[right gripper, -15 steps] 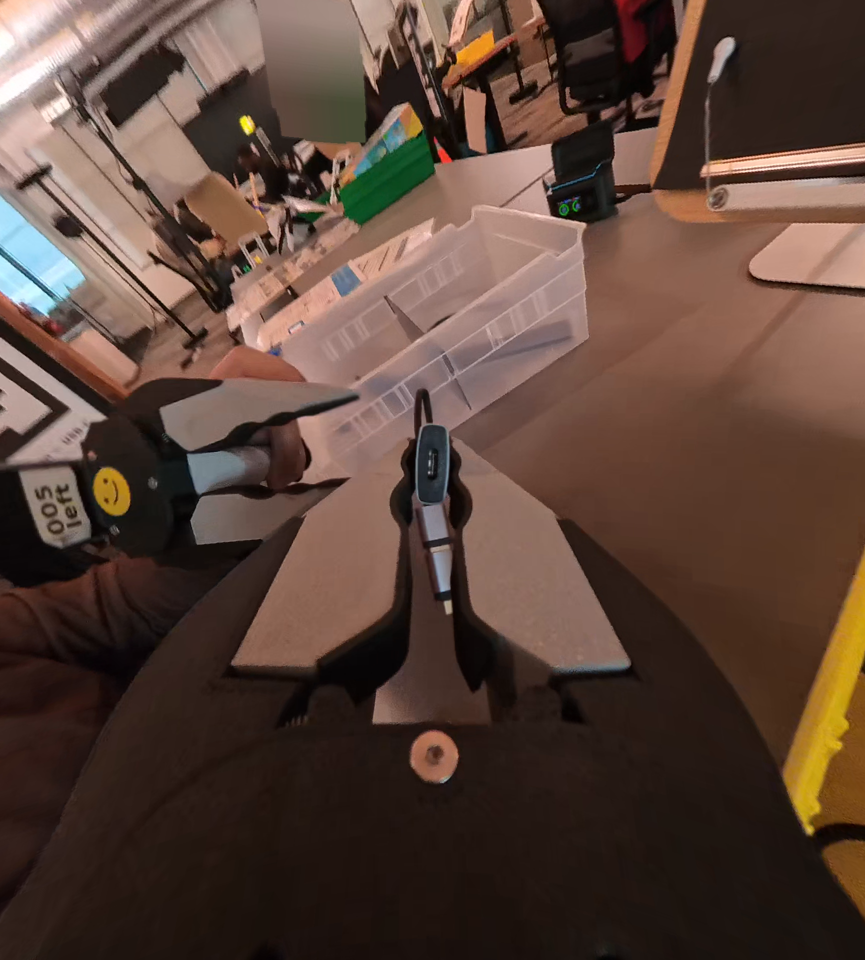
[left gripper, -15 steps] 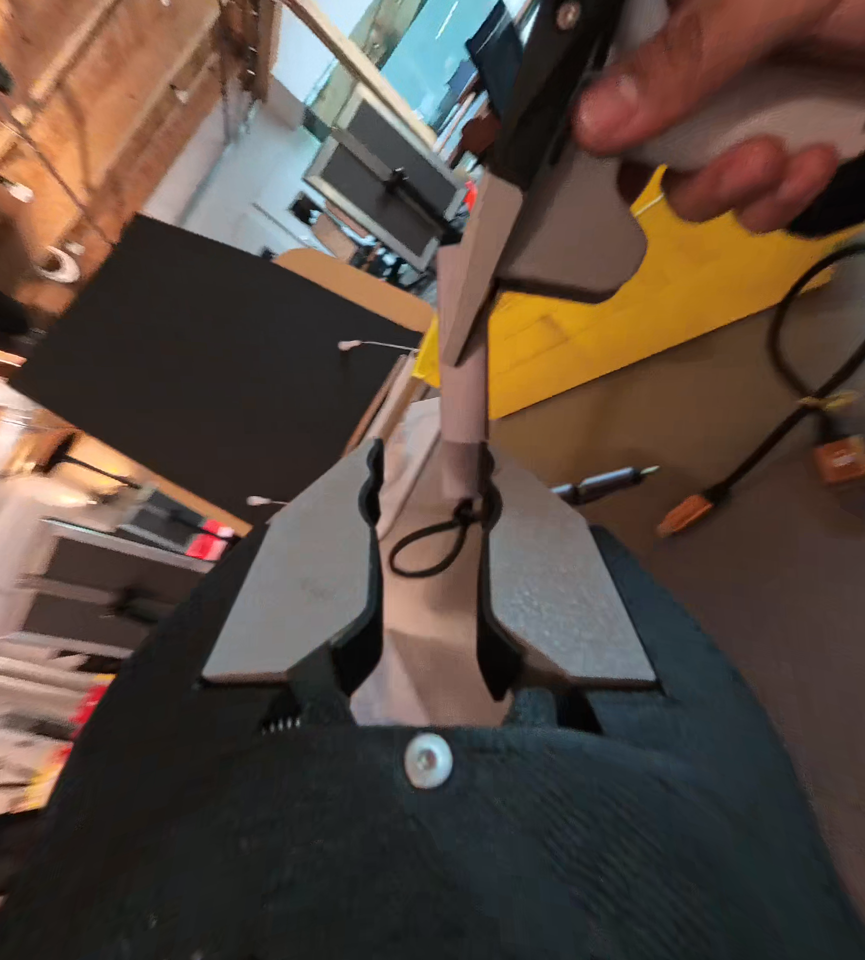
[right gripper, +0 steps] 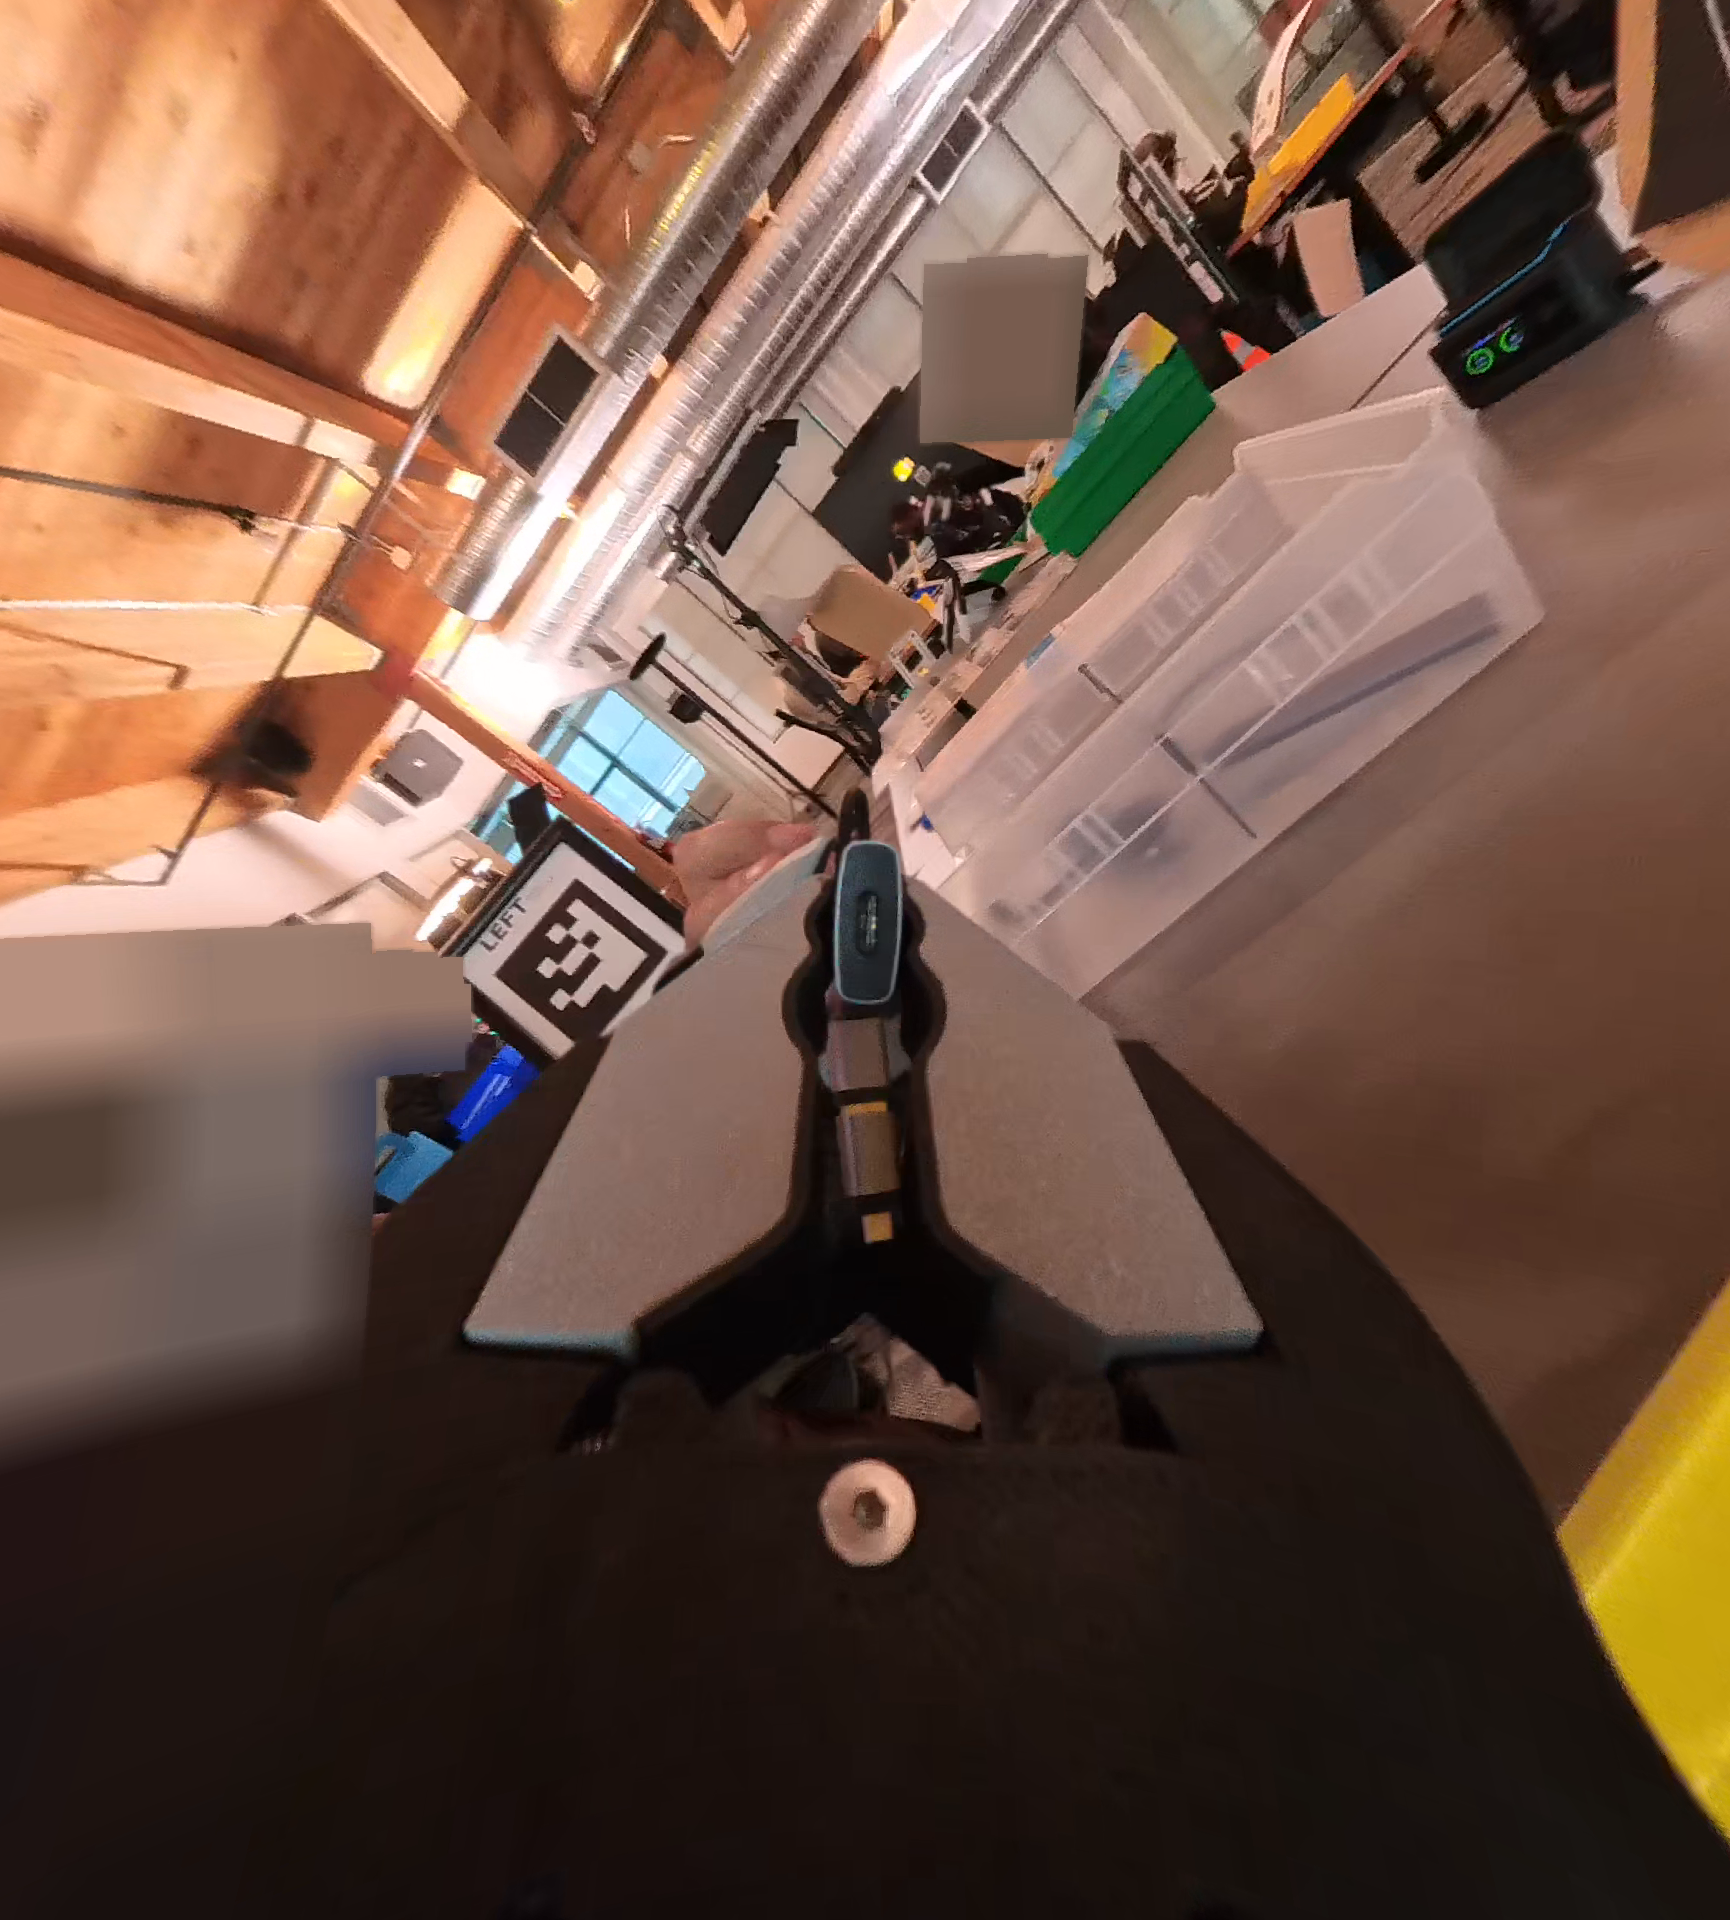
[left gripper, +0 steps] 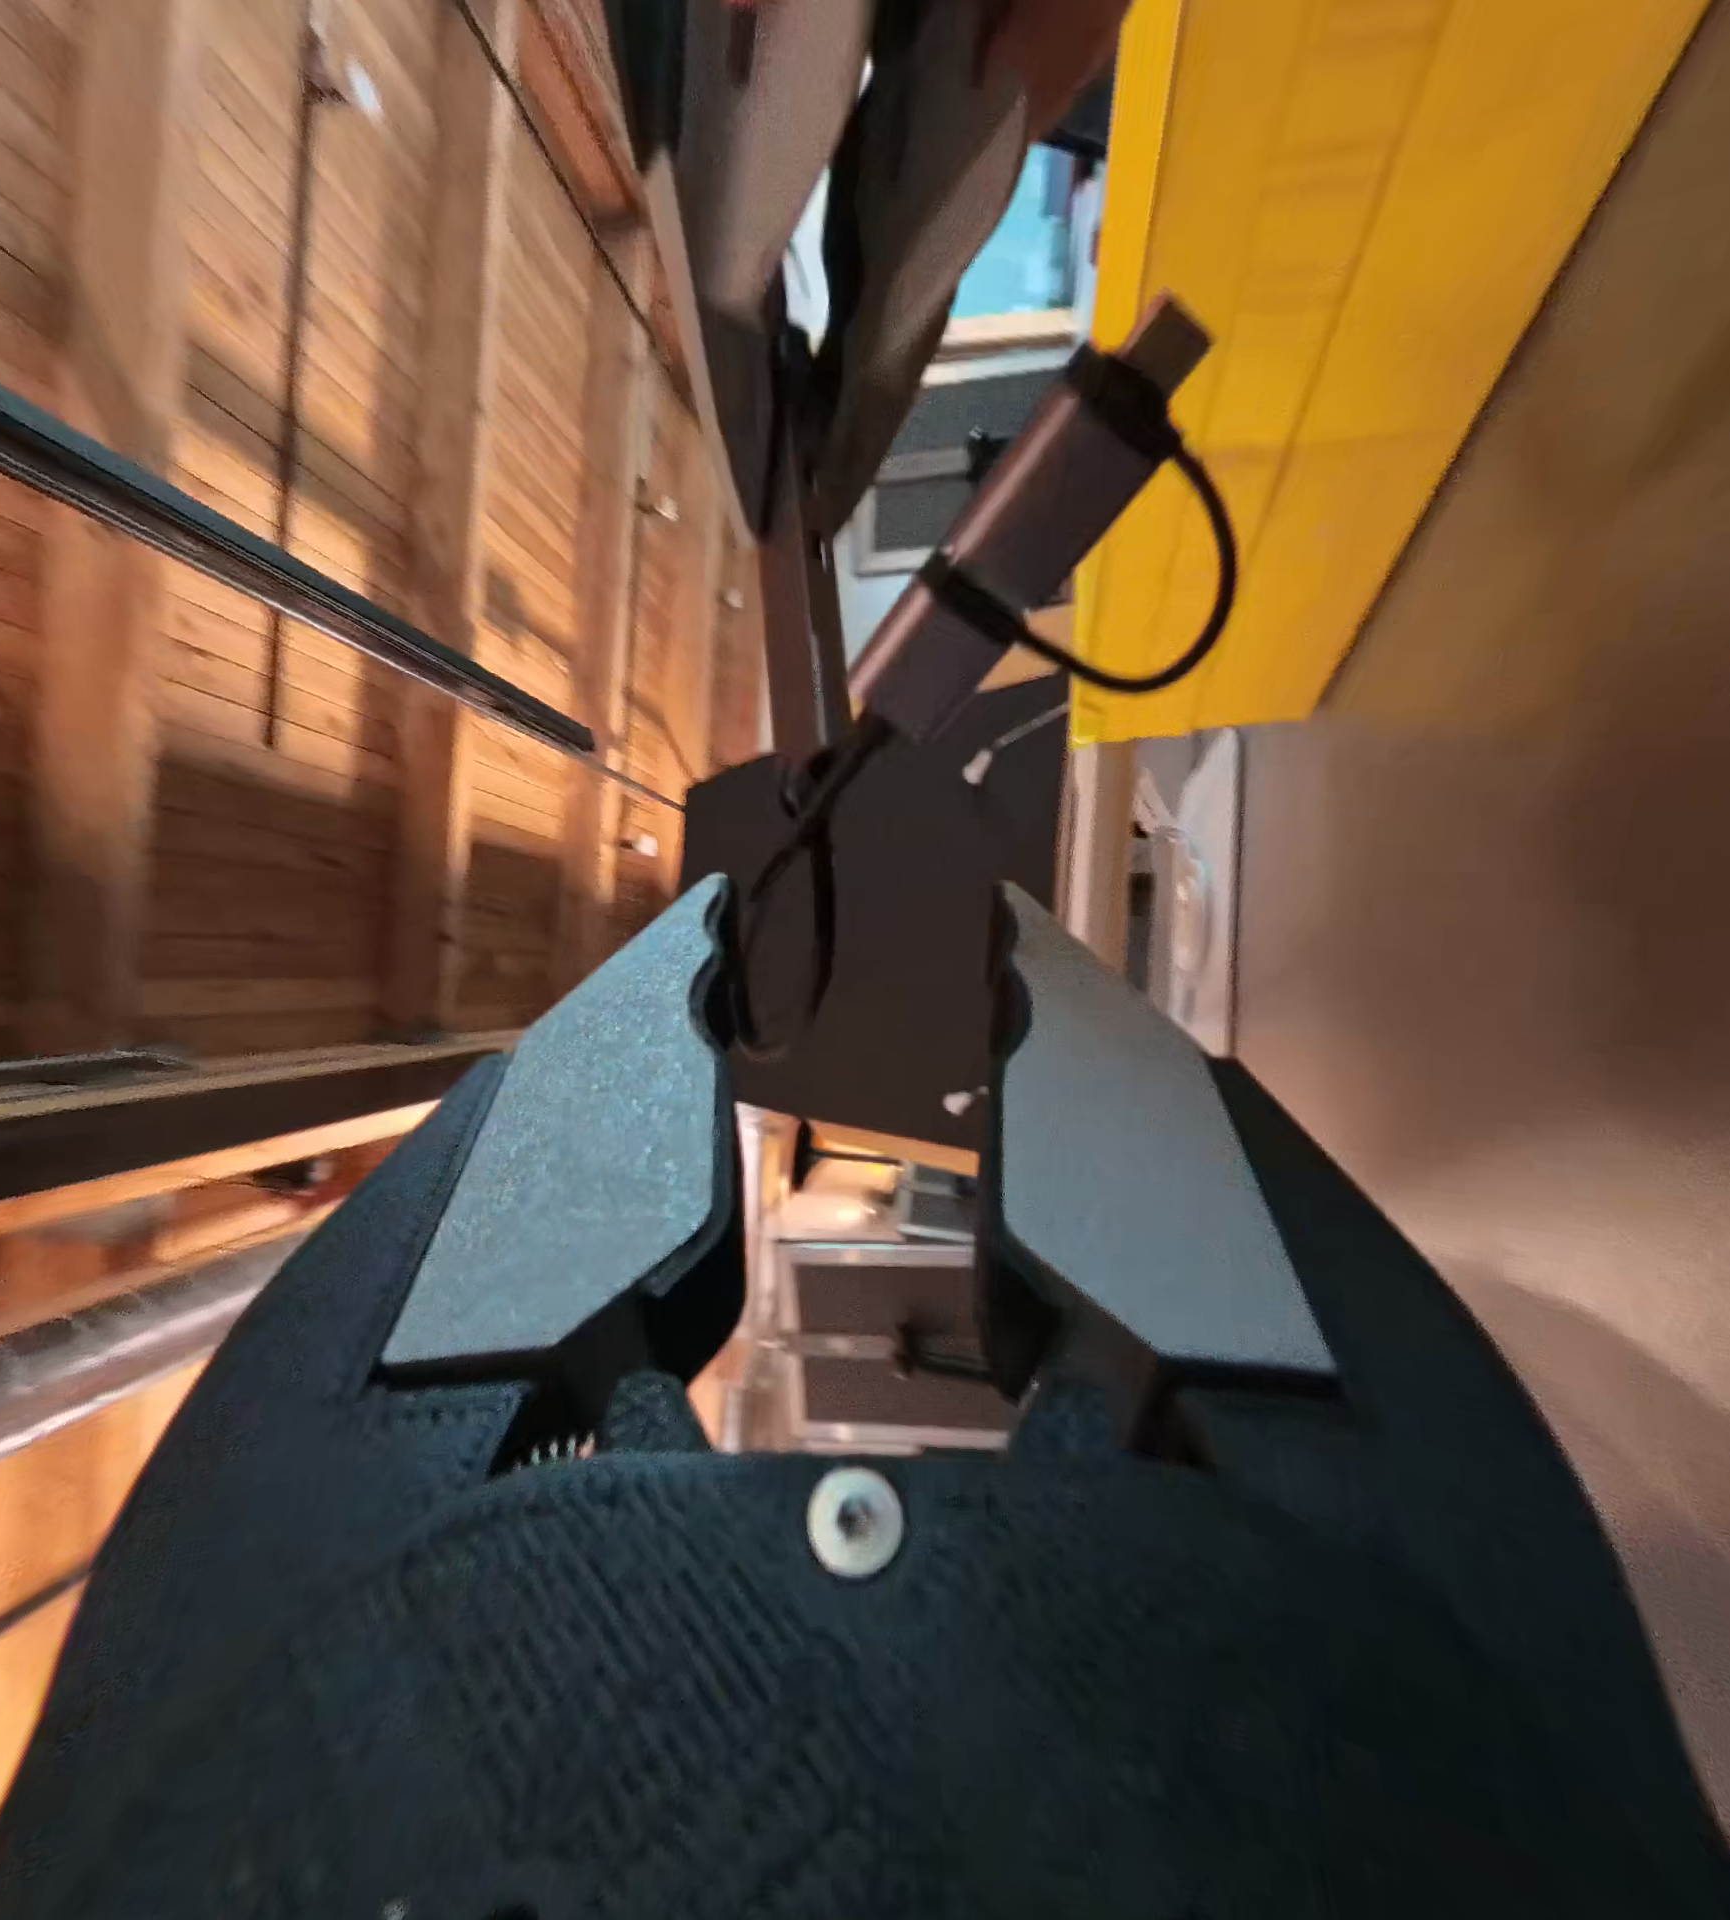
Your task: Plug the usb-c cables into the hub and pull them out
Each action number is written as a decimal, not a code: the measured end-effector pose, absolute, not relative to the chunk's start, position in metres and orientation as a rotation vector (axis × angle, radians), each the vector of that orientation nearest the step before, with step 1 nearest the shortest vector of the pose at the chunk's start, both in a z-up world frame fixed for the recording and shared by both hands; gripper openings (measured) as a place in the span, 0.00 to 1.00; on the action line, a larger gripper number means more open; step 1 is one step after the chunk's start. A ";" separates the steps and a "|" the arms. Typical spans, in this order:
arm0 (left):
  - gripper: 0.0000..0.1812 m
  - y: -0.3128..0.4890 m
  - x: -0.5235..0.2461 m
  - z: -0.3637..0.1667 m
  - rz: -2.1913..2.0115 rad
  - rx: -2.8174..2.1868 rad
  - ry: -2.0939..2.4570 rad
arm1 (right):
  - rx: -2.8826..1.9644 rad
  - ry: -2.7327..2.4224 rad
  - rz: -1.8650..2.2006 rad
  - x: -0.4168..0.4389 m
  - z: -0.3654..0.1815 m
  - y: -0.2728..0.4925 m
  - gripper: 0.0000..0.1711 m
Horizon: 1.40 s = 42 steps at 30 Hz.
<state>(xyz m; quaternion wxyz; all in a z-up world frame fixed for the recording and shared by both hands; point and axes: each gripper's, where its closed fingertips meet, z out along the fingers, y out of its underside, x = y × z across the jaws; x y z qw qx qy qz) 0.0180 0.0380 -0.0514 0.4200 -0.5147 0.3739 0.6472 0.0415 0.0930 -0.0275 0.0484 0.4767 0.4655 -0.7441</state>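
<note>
Your right gripper is clamped on the usb-c cable by its plug, metal tip pointing back at the camera, while your left gripper stands wide apart and holds nothing, the same plug and its tether loop hanging just beyond its fingertips. I judge this the pulled-out stage, with nothing mated now. The hub isn't visible in either view, and heavy blur hides how many cables remain.

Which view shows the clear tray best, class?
The right wrist view: the clear tray sits on the table, with its dividers visible. The left wrist view does not show it at all.
</note>
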 end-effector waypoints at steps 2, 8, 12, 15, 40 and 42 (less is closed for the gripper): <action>0.27 0.043 0.024 -0.045 1.696 -1.182 0.923 | 1.451 1.414 -2.241 0.041 -0.031 0.089 0.04; 0.06 0.050 0.057 -0.054 1.668 -1.011 1.038 | 1.397 1.496 -2.136 0.043 -0.040 0.064 0.04; 0.04 0.045 0.053 -0.049 1.543 -1.122 0.960 | 1.437 1.607 -2.125 0.043 -0.043 0.064 0.07; 0.04 0.037 0.057 -0.034 1.341 -1.190 0.860 | 1.491 1.733 -2.185 0.044 -0.034 0.069 0.21; 0.04 0.007 0.083 -0.038 0.439 -1.501 0.829 | 0.847 3.565 -1.731 0.080 -0.045 0.041 0.09; 0.04 0.006 0.087 -0.035 0.395 -1.490 0.816 | 0.783 3.577 -1.774 0.082 -0.043 0.040 0.08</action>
